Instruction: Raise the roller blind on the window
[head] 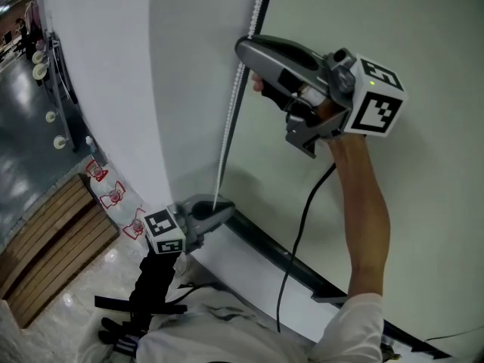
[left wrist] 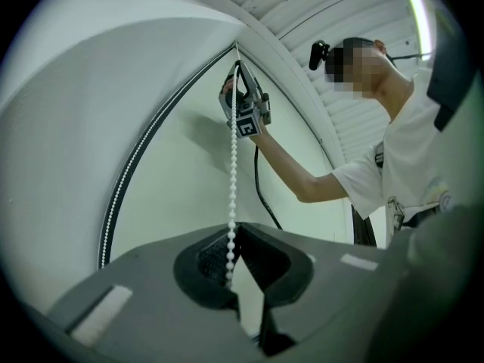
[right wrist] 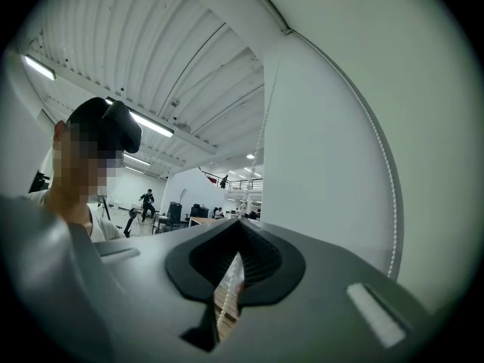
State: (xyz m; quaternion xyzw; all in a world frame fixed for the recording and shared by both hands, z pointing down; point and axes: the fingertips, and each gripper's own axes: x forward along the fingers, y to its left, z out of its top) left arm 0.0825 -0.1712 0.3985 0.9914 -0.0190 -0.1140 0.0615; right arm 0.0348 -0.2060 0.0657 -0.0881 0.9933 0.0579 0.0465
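Note:
The white roller blind (head: 113, 74) hangs at the left of the head view. Its white bead chain (head: 229, 112) runs down along the blind's edge. High on the chain, my right gripper (head: 246, 48) is shut on the beads; in the right gripper view the beads (right wrist: 225, 301) show between the closed jaws (right wrist: 240, 229). Lower down by the sill, my left gripper (head: 223, 212) is shut on the same chain. In the left gripper view the chain (left wrist: 232, 180) runs taut from the right gripper (left wrist: 238, 89) into my left jaws (left wrist: 233, 259).
A dark sill rail (head: 287, 255) runs along the bottom of the pale green wall (head: 423, 203). A black cable (head: 299, 225) hangs from the right gripper. A wooden slatted bench (head: 53, 233) stands below left. A second bead strand (left wrist: 125, 187) follows the blind's dark edge.

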